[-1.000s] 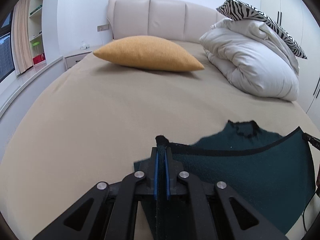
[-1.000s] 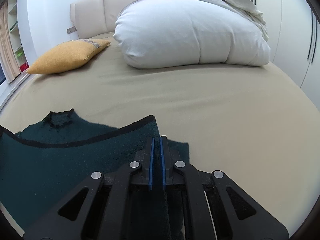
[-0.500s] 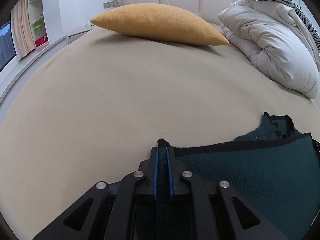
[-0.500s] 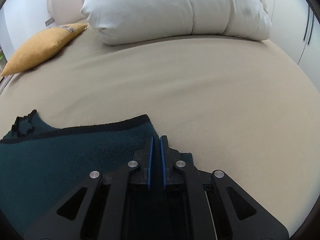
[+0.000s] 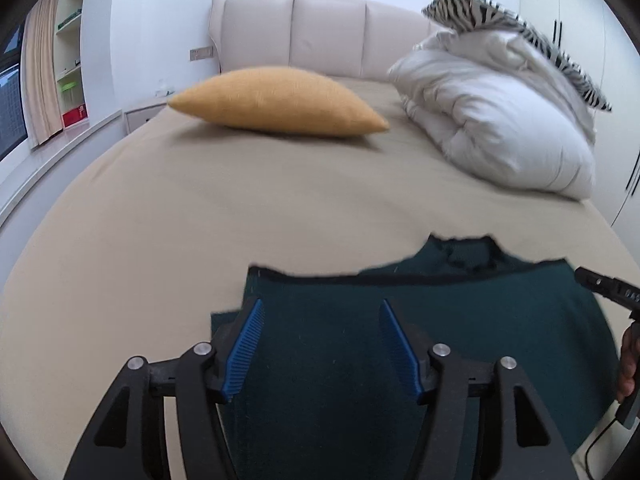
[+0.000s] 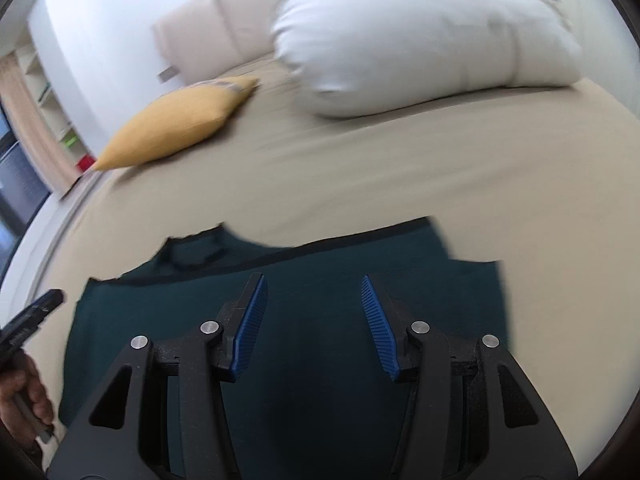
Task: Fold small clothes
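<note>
Left gripper (image 5: pixel 322 344) at lower centre of its own view, jaws standing apart after just opening, blue pads (image 5: pixel 245 354) clear of the cloth, nothing pinched between them. Right gripper (image 6: pixel 312 322) likewise parted after just opening, pads off the fabric. Under and beyond both, dark green sweater (image 5: pixel 400 340) lying folded on the beige bed (image 5: pixel 180 216), black-edged hem running across mid-frame, collar poking out past it. Left view only: tip of the other gripper and a hand (image 5: pixel 630 360) at the right edge, plus zebra-print cushion (image 5: pixel 516 40) atop the white duvet (image 5: pixel 500 128) in the upper right, and wardrobe doors behind. Right view only: sweater's right-hand corner (image 6: pixel 472 280), and a hand (image 6: pixel 28 400) at lower left on the other tool's grip. Both views: yellow pillow (image 6: pixel 176 124) toward the headboard (image 5: pixel 312 32), duvet much larger and blurred in the right view.
</note>
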A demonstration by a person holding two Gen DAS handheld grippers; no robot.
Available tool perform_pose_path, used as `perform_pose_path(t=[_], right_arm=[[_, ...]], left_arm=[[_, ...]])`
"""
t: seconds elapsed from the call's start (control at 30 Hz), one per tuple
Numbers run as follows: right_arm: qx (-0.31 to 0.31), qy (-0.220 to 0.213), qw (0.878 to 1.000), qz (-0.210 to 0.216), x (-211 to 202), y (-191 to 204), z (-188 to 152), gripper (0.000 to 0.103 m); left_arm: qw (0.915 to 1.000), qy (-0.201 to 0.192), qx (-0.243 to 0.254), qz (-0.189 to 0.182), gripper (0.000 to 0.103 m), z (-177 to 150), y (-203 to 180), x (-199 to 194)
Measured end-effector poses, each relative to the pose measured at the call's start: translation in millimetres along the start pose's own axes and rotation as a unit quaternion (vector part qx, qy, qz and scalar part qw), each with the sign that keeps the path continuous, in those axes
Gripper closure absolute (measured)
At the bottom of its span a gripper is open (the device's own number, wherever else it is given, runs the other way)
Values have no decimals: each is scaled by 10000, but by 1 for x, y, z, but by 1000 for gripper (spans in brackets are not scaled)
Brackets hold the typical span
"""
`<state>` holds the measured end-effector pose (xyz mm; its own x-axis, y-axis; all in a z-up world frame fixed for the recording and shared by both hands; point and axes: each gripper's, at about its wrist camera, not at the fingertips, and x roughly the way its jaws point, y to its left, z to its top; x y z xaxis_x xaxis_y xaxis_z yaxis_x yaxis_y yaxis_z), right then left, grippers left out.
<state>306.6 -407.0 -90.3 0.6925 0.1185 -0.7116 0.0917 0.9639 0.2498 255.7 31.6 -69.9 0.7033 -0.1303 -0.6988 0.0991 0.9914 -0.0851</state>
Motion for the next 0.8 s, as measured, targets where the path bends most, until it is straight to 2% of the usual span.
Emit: perform_pose_path(t=[0.07, 0.1, 0.13, 0.23, 0.3, 0.33, 0.4, 0.47, 0.5, 0.57, 0.67, 0.73, 0.8], right_arm=[[71, 157, 9998, 35, 16, -5, -3, 56], [106, 190, 9997, -91, 23, -14, -5, 56], [241, 165, 9993, -235, 28, -33, -11, 58], [894, -358, 9948, 322, 2, -88, -35, 66], [1294, -540, 9895, 359, -12, -116, -37, 68], [1316, -572, 9890, 351, -17, -121, -38, 65], [1346, -629, 9883, -346, -33, -129, -43, 62], [1696, -687, 9822, -416, -51, -148, -49, 62], [1826, -733, 9795, -433, -61, -150, -52, 62], [1801, -1012, 9782, -194, -86, -138, -65, 62], [1429, -1111, 9826, 421, -104, -92, -81, 62], [1214, -956, 9848, 794, -103, -62, -94, 57], [1061, -484, 9876, 1051, -90, -35, -108, 57]], left_arm=[[9995, 285, -163, -7, 41, -10, 9, 20], [9989, 351, -290, -124, 42, -16, 17, 26], [9986, 228, -357, -319, 44, -22, 26, 27], [9968, 99, -470, -635, 44, -24, 36, 23], [9963, 66, -501, -692, 44, -24, 38, 21], [9968, 28, -548, -581, 44, -25, 42, 17], [9965, 12, -686, -483, 44, -30, 49, 7], [9960, -31, -826, -333, 44, -31, 57, -8], [9961, -192, -781, -371, 44, -34, 56, -24], [9959, -451, -662, -414, 42, -41, 47, -52], [9961, -395, -482, -629, 37, -56, 30, -64], [9978, -172, -274, -574, 37, -68, 17, -58], [9982, 70, -307, -516, 37, -80, 16, -51]])
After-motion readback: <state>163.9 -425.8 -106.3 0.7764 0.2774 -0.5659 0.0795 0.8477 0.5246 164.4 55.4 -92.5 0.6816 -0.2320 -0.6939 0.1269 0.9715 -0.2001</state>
